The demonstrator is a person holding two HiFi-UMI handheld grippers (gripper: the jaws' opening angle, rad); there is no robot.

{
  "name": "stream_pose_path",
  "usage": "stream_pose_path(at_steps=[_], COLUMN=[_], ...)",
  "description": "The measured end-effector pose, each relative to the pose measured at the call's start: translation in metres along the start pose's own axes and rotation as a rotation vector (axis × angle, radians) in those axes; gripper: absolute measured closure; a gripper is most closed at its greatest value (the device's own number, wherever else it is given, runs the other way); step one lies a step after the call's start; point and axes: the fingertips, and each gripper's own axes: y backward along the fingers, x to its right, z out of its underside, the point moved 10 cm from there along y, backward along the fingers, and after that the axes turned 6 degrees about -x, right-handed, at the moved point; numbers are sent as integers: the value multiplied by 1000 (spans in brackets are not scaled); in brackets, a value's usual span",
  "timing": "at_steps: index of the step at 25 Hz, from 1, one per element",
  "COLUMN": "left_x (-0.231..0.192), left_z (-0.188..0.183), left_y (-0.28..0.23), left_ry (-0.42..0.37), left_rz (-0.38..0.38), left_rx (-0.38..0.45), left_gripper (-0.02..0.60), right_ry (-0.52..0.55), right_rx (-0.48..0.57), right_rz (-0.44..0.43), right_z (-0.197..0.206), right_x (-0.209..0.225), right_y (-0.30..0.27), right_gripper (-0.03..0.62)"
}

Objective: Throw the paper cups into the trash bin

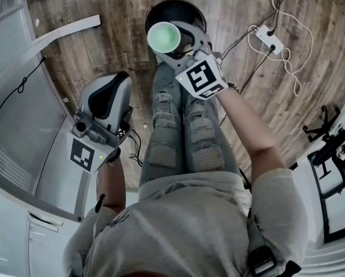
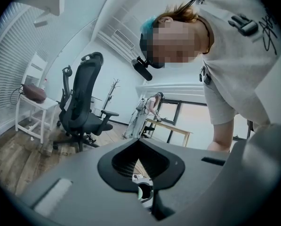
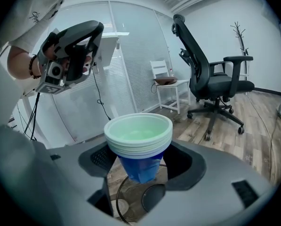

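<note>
Your right gripper [image 3: 140, 166] holds a stack of cups [image 3: 139, 135] low on its blue wall, with one jaw pressed on each side. The stack has its mouth up and its base down, so its long axis is about vertical and points to the bin [image 1: 181, 7] just below the gripper. I judge this is the release step: you need only open the jaws while the stack hangs over the bin's mouth. Your left gripper [image 2: 138, 171], well apart to the side, has its jaws together on nothing.

The paper cups [image 1: 163, 37] in the right claw [image 1: 173, 49] are over the trash bin [image 1: 188, 10], left claw [image 1: 107, 97] well left.
</note>
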Motion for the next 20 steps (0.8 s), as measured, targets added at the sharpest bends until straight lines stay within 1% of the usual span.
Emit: stream_pose_path(at_steps=[4, 6, 10, 15, 20], left_x=[2, 2, 3, 2, 6], left_z=[7, 11, 19, 29, 40], left_y=[0, 0, 6, 10, 10], left_ry=[-14, -17, -8, -3, 2], left_rz=[51, 61, 53, 21, 26], left_rx=[-20, -29, -32, -40, -62], left_gripper=[584, 584, 584, 584, 584], right_ry=[-8, -9, -23, -31, -57], right_rx=[-25, -42, -74, -101, -124], right_rz=[8, 10, 15, 19, 17], right_z=[14, 21, 35, 52, 71], right_x=[3, 4, 3, 3, 5], right_y=[-12, -17, -26, -39, -50], right_gripper=[288, 288, 288, 288, 288])
